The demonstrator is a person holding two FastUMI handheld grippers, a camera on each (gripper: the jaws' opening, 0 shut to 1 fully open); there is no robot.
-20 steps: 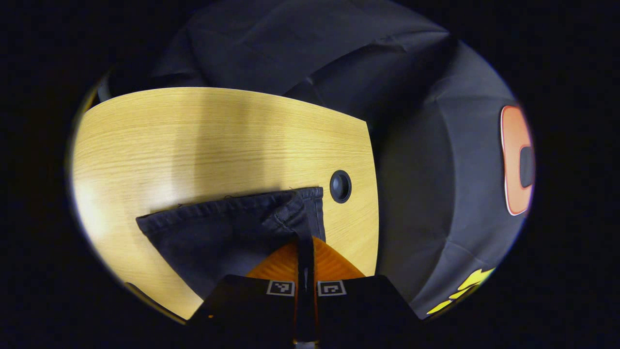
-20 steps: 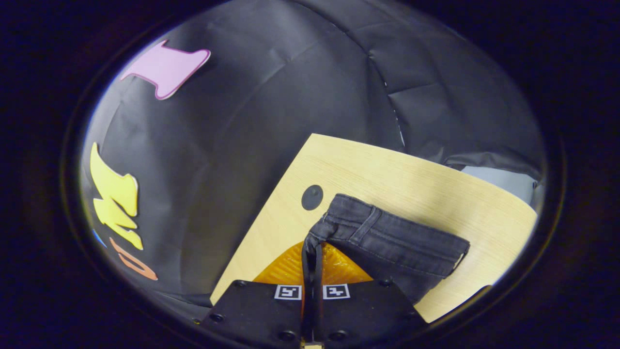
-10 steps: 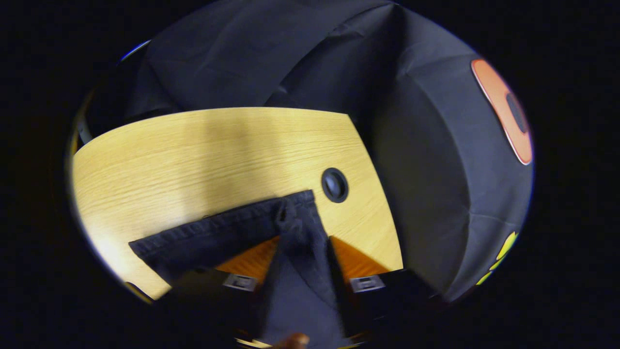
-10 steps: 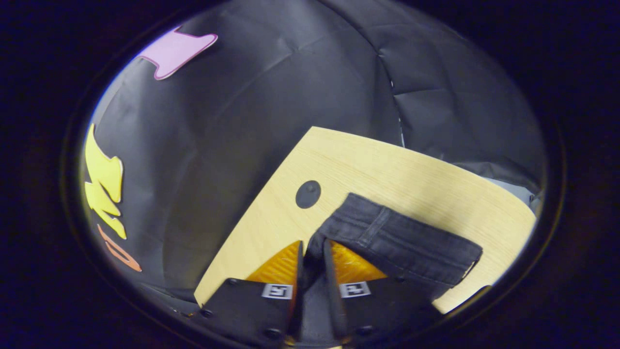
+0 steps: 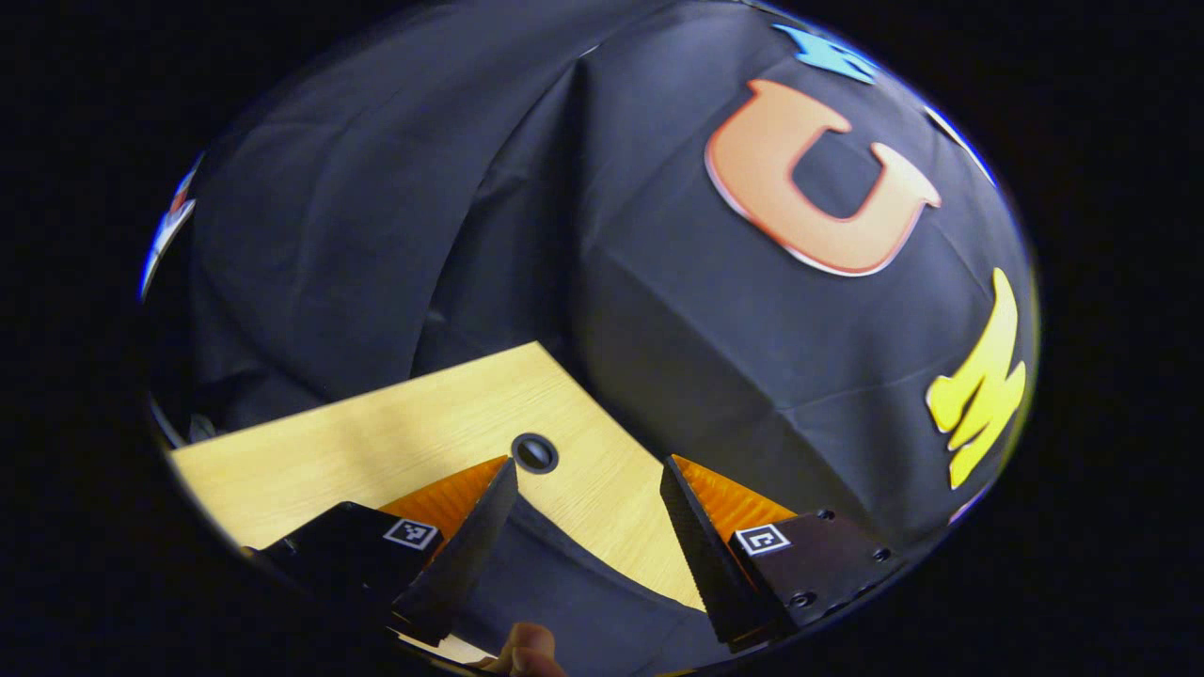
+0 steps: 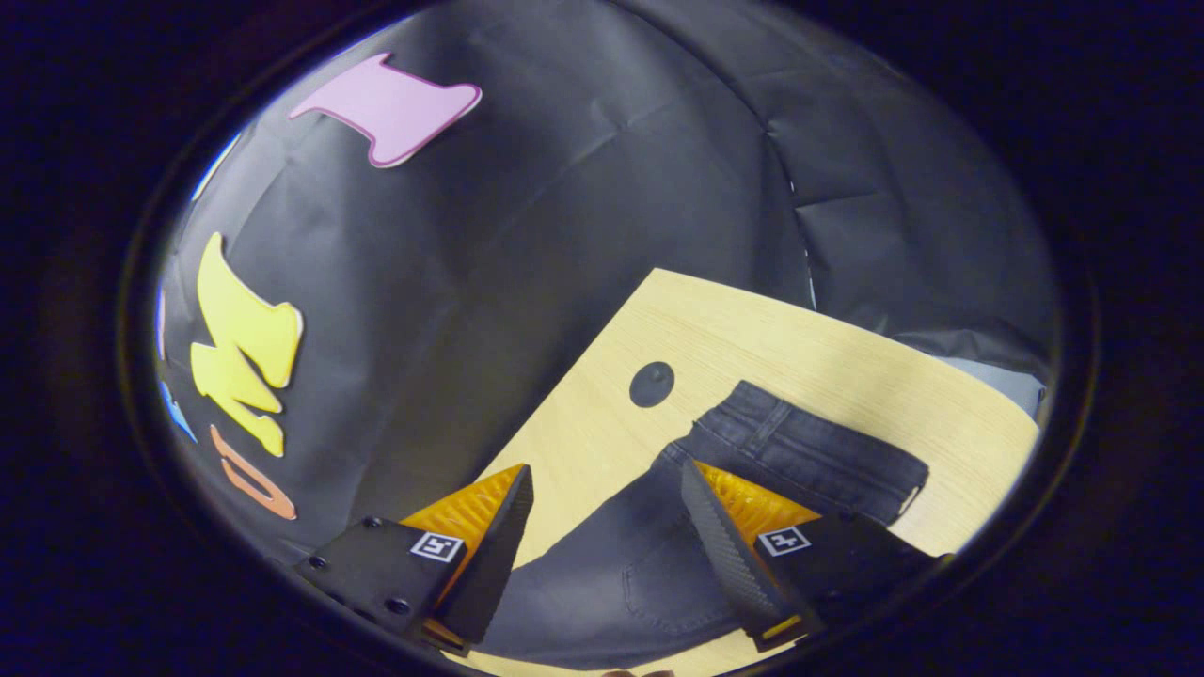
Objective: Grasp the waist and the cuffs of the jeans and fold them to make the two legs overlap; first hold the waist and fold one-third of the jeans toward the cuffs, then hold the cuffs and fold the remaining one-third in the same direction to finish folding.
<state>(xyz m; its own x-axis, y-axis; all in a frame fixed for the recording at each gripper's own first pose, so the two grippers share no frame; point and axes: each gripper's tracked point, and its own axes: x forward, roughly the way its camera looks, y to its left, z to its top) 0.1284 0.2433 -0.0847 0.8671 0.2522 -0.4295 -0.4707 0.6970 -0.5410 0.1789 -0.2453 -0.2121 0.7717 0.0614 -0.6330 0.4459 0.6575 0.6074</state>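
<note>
Both hand-held grippers point(image 5: 588, 489) point(image 6: 607, 498) have released the jeans point(image 6: 800, 451); jaws spread wide.

- Left gripper view: the table point(image 5: 376, 442) occupies the lower left, with the booth wall point(image 5: 658, 282) behind it and to its right.
- A round grommet point(image 5: 534, 453) sits in the table near its far right edge.
- The left gripper point(image 5: 588, 527) stands at the bottom with its fingers spread apart; the grommet lies just beyond the left finger.
- The jeans point(image 5: 574, 592) lie on the table between and below the fingers, touching neither.
- Right gripper view: the table point(image 6: 752, 329) runs from centre to lower right, wall point(image 6: 527, 235) behind and left.
- The grommet point(image 6: 651, 385) sits just left of the jeans point(image 6: 800, 447).
- The right gripper point(image 6: 607, 527) holds its fingers wide; the jeans extend between them and past the right finger.
</note>
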